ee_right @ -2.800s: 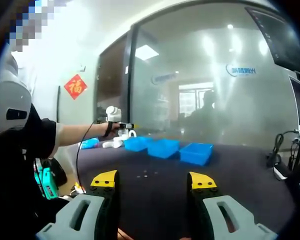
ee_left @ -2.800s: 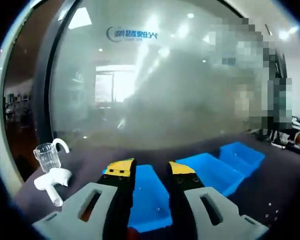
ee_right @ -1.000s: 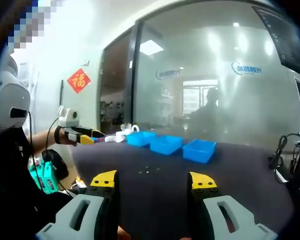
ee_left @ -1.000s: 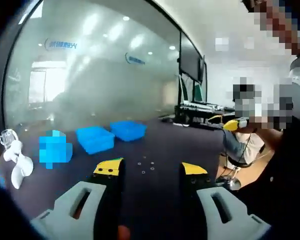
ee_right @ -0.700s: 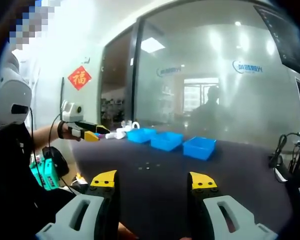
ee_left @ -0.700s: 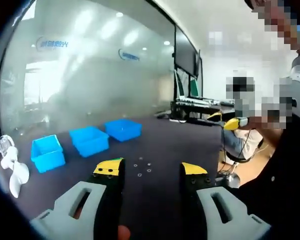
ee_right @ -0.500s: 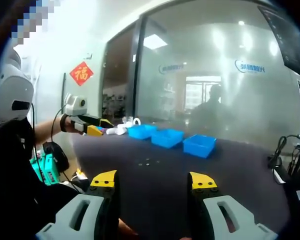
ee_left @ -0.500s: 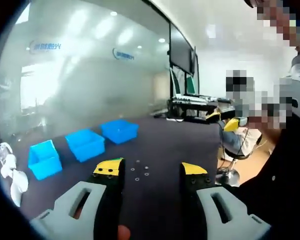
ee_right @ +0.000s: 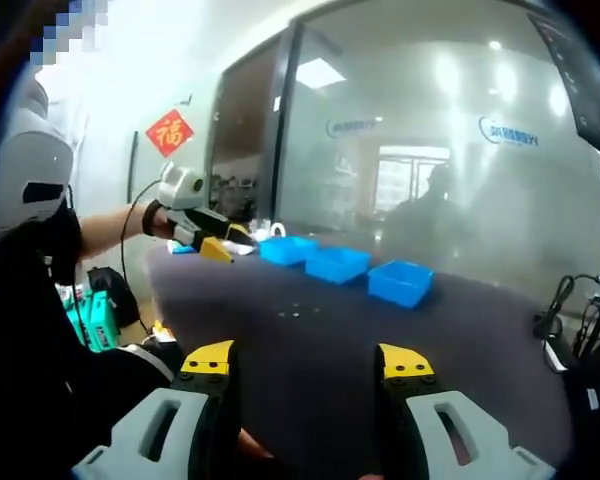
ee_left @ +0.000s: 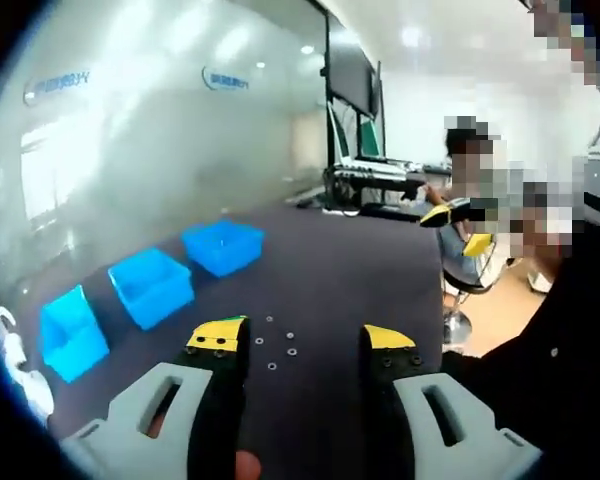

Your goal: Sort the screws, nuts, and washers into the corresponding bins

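- Steel bits, small screws/nuts/washers (ee_left: 272, 347), lie loose on dark tabletop (ee_left: 330, 270) just ahead of my left gripper (ee_left: 302, 338), near three blue plastic bins (ee_left: 151, 285).
- Light, hard, prob slippery; washers lie flat, so pinch across edges w/ jaw tips.
- Left gripper and right gripper (ee_right: 308, 359): both spread, nothing held.

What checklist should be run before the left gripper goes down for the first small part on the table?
1. Left gripper open with nothing between its jaws: ok.
2. Right gripper open and empty: ok.
3. Loose small parts lie on the dark table just ahead of the left jaws: ok.
4. Three blue bins sit in a row beyond the parts, open side up: ok.
5. Which part is a screw, nut or washer: cannot tell, too small.
6. Which bin takes which part, and what is already inside: cannot tell.
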The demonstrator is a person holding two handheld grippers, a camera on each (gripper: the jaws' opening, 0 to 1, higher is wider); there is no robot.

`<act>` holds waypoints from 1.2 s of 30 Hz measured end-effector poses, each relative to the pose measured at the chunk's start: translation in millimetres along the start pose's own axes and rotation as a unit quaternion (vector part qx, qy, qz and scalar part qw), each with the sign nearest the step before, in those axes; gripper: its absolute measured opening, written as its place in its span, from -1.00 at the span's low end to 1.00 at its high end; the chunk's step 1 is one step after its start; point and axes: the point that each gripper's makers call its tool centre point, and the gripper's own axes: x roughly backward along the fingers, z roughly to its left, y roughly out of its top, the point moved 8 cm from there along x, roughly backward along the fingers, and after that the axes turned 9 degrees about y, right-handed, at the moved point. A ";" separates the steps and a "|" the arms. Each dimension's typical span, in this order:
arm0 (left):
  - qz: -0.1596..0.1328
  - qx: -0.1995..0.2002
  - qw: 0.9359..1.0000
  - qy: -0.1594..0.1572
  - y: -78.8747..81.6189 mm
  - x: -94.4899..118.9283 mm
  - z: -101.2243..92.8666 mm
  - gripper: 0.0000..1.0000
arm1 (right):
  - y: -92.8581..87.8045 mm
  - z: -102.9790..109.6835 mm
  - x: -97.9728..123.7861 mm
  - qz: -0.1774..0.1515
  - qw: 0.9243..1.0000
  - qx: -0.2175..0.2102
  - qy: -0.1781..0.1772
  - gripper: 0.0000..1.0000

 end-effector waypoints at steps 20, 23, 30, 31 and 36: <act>0.193 -0.007 0.981 -0.020 -14.4 -83.4 -12.6 -0.22 | -12.5 -3.1 1.6 0.017 1.000 -0.003 0.003 0.00; 0.216 -0.001 0.976 -0.028 -16.7 -89.1 -22.7 -0.23 | -14.6 -4.4 2.0 0.018 1.000 -0.005 0.001 0.00; 0.247 -0.009 0.969 -0.020 -20.9 -101.6 -23.4 -0.27 | -18.2 -5.8 3.8 0.016 1.000 -0.010 0.000 0.00; 0.249 -0.007 0.968 -0.019 -21.8 -102.9 -22.6 -0.30 | -18.5 -5.8 4.0 0.016 1.000 -0.011 0.000 0.00; 0.259 -0.006 0.966 -0.014 -27.3 -108.9 -17.1 -0.35 | -20.3 -7.1 5.1 0.016 1.000 -0.013 -0.001 0.00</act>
